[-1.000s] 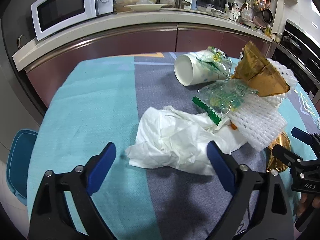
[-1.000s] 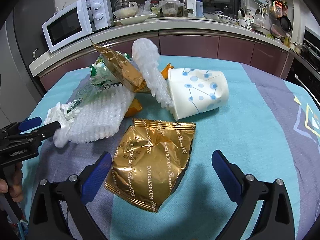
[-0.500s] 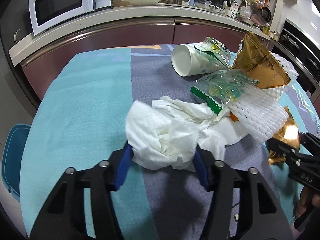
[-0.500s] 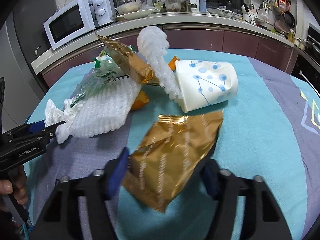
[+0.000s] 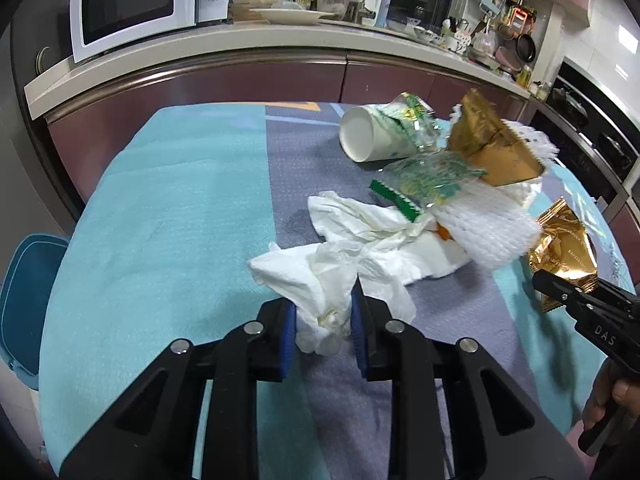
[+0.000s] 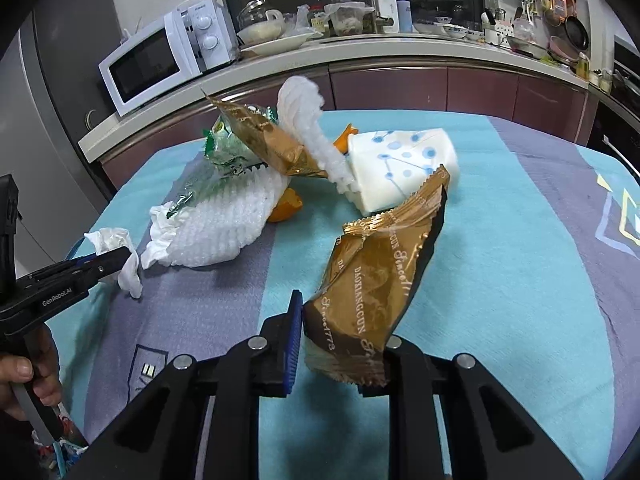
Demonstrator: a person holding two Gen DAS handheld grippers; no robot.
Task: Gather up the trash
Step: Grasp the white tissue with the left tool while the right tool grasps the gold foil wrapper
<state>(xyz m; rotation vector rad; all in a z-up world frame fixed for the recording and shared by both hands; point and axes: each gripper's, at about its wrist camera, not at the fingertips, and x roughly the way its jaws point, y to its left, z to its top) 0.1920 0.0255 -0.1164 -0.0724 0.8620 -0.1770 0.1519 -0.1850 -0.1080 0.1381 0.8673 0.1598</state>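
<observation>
A crumpled white tissue (image 5: pixel 320 276) lies on the tablecloth, and my left gripper (image 5: pixel 323 322) is closing on its near end, blue pads pressing the paper from both sides. My right gripper (image 6: pixel 338 344) is closing on a gold snack wrapper (image 6: pixel 380 276), which stands bent up between the pads. In the right wrist view the left gripper (image 6: pixel 116 258) shows at the left with the tissue (image 6: pixel 120 252) in it. Behind lie white foam netting (image 5: pixel 484 228), a green clear wrapper (image 5: pixel 424 180), another gold wrapper (image 5: pixel 492 148) and a tipped paper cup (image 6: pixel 404 168).
The table (image 5: pixel 172 208) wears a teal and grey cloth. A blue bin (image 5: pixel 24 296) stands below its left edge. A counter behind carries a white microwave (image 5: pixel 136 4), dishes and bottles. Orange peel (image 6: pixel 286 210) lies under the netting. A person's hand (image 6: pixel 24 376) grips the left tool.
Both grippers went from wide open to pinched. The left drew the tissue's near end into a bunch; the right squeezed the flat gold wrapper so it folded and stood up.
</observation>
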